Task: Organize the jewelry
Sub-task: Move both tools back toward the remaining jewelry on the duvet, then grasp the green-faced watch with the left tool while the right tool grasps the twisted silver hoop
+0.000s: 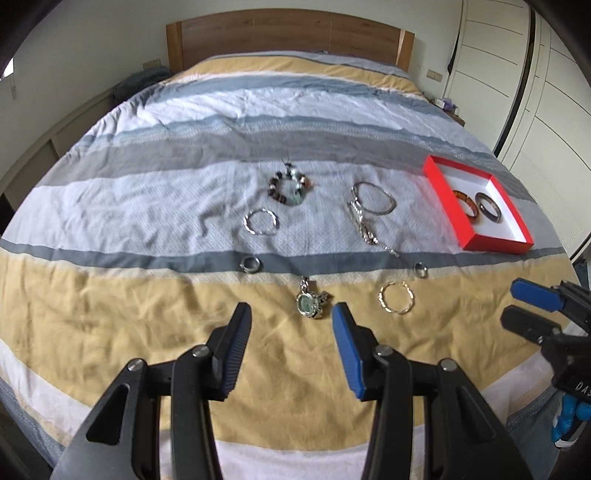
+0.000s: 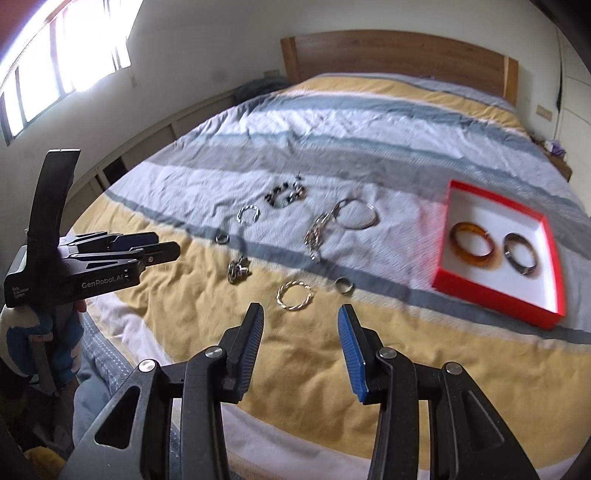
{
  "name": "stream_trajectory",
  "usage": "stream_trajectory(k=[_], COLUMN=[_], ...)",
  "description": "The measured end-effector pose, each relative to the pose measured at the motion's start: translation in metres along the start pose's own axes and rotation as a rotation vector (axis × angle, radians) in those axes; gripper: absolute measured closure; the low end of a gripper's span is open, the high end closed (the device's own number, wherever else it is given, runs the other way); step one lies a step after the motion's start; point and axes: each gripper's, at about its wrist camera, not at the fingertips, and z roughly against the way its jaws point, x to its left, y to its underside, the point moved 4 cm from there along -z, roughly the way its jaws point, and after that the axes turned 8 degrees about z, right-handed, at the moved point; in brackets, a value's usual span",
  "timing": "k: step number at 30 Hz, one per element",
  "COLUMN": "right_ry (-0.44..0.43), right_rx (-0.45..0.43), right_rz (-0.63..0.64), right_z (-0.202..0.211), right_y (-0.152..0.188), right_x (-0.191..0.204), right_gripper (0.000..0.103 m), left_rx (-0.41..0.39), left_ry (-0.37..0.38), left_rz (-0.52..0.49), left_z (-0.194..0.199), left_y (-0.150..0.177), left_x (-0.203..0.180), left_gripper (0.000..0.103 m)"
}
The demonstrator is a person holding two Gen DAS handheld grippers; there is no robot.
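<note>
A red box (image 1: 434, 171) (image 2: 554, 266) with a white inside lies on the bed at the right. It holds an amber bangle (image 1: 467, 205) (image 2: 474, 246) and a dark bangle (image 1: 488, 207) (image 2: 520, 254). Loose on the bedspread lie a watch (image 1: 310, 302) (image 2: 239, 272), a gold twisted hoop (image 1: 396, 297) (image 2: 295, 294), a silver hoop (image 1: 260, 222), a silver bangle (image 1: 373, 197), a chain (image 1: 364, 225), a beaded bracelet (image 1: 290, 185) and two small rings (image 1: 250, 264) (image 1: 420, 269). My left gripper (image 1: 291, 321) is open above the bed just short of the watch. My right gripper (image 2: 301, 321) is open just short of the gold hoop.
The striped bedspread (image 1: 258, 122) covers the whole bed up to a wooden headboard (image 1: 288, 33). White wardrobe doors (image 1: 546, 92) stand at the right. A window (image 2: 55, 48) and a low shelf line the left wall.
</note>
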Motion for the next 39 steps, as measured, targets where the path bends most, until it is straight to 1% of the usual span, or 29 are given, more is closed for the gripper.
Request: stream_trajectory(k=[1,5,10,12,20,22,24,26,27,28,30,32,33,34,39], right_ry=[-0.007,-0.041,-0.065,-0.068,-0.074,-0.076,-0.078,-0.081,-0.081,-0.080,-0.082,-0.089,-0.089,-0.088,-0.090], right_rx=[0.011,0.052,0.091,0.098,0.133,0.138,0.140,0.141,0.142,0.142,0.143,0.142,0.143,0.144,0.131], right_rz=[0.003,0.009,0.022,0.025,0.043,0.048,0.051,0.056,0.061,0.070,0.076,0.077,0.081,0.085,0.097], right_z=[-0.008,-0.037,-0.067,-0.075,-0.103,-0.109,-0.113,-0.117,-0.118,-0.120,-0.125,-0.130,-0.132,-0.133,-0.131], right_y=[0.001,0.005,0.007,0.008,0.008,0.008,0.007,0.006,0.006,0.005,0.003,0.002,0.001,0.001,0.000], right_x=[0.002,0.003,0.006,0.006,0.002,0.002,0.001,0.002,0.002,0.003,0.004,0.005,0.006,0.007,0.008], right_gripper=[0.057,0.057,0.055,0.052,0.051,0.051,0.052,0.051,0.052,0.052,0.052,0.057,0.062,0.064,0.065], left_rx=[0.011,0.045,0.069,0.076,0.121,0.126,0.121,0.116,0.115,0.116,0.115,0.113,0.111,0.108,0.097], left_ry=[0.004,0.026,0.042,0.038,0.027,0.037,0.046,0.046,0.049,0.053,0.069,0.074,0.077,0.081,0.084], left_rz=[0.002,0.007,0.009,0.006,-0.017,-0.015,-0.019,-0.028,-0.028,-0.025,-0.021,-0.022,-0.020,-0.017,-0.019], left_z=[-0.007,-0.031,-0.052,-0.060,-0.093,-0.099,-0.102,-0.104,-0.104,-0.104,-0.104,-0.102,-0.101,-0.099,-0.090], left_y=[0.001,0.007,0.006,0.005,0.006,0.006,0.004,0.003,0.003,0.002,0.002,0.002,0.001,0.001,-0.002], left_x=[0.000,-0.001,-0.004,-0.004,-0.006,-0.004,-0.003,-0.003,-0.002,0.000,0.002,0.003,0.003,0.003,0.003], left_gripper=[0.059,0.059,0.059,0.059,0.059,0.060,0.062,0.076,0.080,0.082,0.082,0.082,0.082,0.082,0.082])
